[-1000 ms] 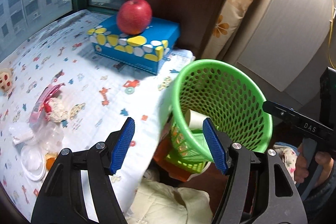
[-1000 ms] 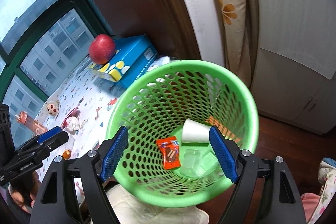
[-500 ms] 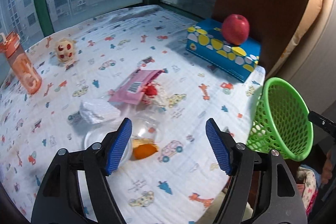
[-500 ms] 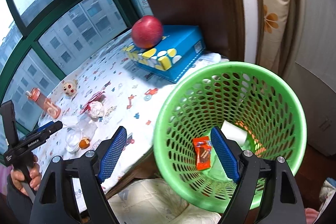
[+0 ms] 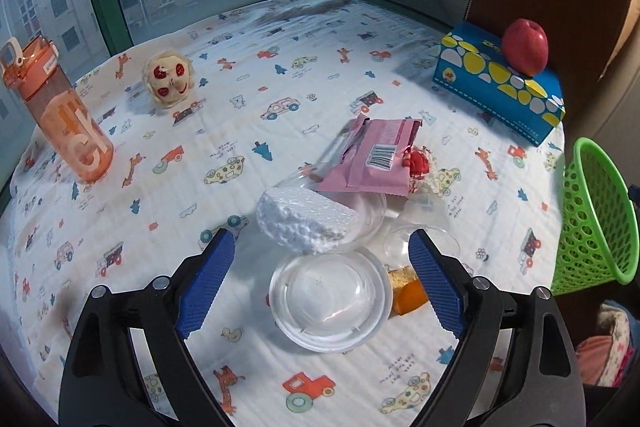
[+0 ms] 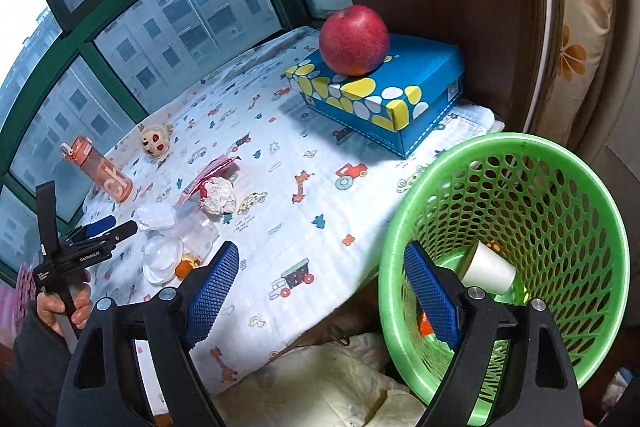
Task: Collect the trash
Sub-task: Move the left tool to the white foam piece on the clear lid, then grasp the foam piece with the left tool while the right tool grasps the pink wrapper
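My left gripper (image 5: 320, 279) is open and empty, just above a clear plastic lid (image 5: 330, 301) on the table. Around the lid lie a white foam chunk (image 5: 306, 221), an orange food scrap (image 5: 408, 293), a clear cup (image 5: 424, 239), a pink wrapper (image 5: 372, 159) and a crumpled red-and-white wrapper (image 5: 420, 165). My right gripper (image 6: 320, 291) is open and empty beside the green basket (image 6: 560, 187), which holds a white paper cup (image 6: 488, 265) and an orange wrapper (image 6: 425, 325). The basket (image 5: 596, 211) shows at the table's right edge in the left wrist view.
A blue box (image 5: 500, 83) with a red apple (image 5: 525, 45) on it stands at the back right. An orange bottle (image 5: 60, 111) and a small doll head (image 5: 170, 77) stand at the back left. Windows ring the table's far side.
My left gripper has swung left from the basket to the trash pile and dropped close over the clear lid. My right gripper has pulled back left from the basket's mouth.
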{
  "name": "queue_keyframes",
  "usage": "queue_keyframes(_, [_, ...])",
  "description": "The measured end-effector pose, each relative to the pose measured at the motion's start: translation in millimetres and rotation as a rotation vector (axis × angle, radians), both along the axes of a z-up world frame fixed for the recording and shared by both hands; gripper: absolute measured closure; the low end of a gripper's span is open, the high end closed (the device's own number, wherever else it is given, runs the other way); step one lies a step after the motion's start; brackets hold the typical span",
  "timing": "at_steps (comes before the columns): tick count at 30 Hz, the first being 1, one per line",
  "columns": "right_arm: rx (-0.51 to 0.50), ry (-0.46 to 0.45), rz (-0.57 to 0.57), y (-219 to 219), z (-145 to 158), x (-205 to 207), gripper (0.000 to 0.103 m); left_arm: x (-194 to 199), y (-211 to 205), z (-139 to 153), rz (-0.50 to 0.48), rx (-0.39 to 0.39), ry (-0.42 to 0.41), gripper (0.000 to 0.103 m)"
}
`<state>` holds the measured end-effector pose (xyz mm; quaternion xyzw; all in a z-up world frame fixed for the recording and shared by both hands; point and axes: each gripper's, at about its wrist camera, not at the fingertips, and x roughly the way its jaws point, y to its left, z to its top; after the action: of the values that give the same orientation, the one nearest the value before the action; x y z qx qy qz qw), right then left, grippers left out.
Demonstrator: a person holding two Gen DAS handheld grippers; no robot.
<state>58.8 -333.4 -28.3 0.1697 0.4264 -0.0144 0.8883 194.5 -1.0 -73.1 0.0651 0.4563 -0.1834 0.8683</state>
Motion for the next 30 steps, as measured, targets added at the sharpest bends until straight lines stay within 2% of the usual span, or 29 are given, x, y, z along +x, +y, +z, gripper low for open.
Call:
queue_keyframes(7, [-0.011, 0.025, 0.048, 24, -6, 27, 0.021, 14, -1, -17, -0.076, 0.034, 0.016, 0.013])
queue_keyframes(19, [-0.008, 0.064, 0.112, 56, -17, 66, 0.021, 26, -2, -27, -0.157, 0.025, 0.014, 0.014])
queue_keyframes(25, [0.013, 0.076, 0.147, 67, -21, 86, 0.021, 28, -4, -32, -0.178, 0.017, 0.021, 0.023])
queue_keyframes(27, [0.021, 0.081, 0.162, 72, -23, 91, 0.021, 28, -4, -34, -0.179, 0.019, 0.019, 0.028])
queue_keyframes(29, [0.022, 0.083, 0.180, 77, -25, 98, 0.021, 29, -2, -35, -0.177, 0.013, 0.024, 0.040])
queue_keyframes(30, [0.022, 0.085, 0.187, 80, -26, 101, 0.021, 29, -1, -36, -0.174, 0.007, 0.029, 0.042])
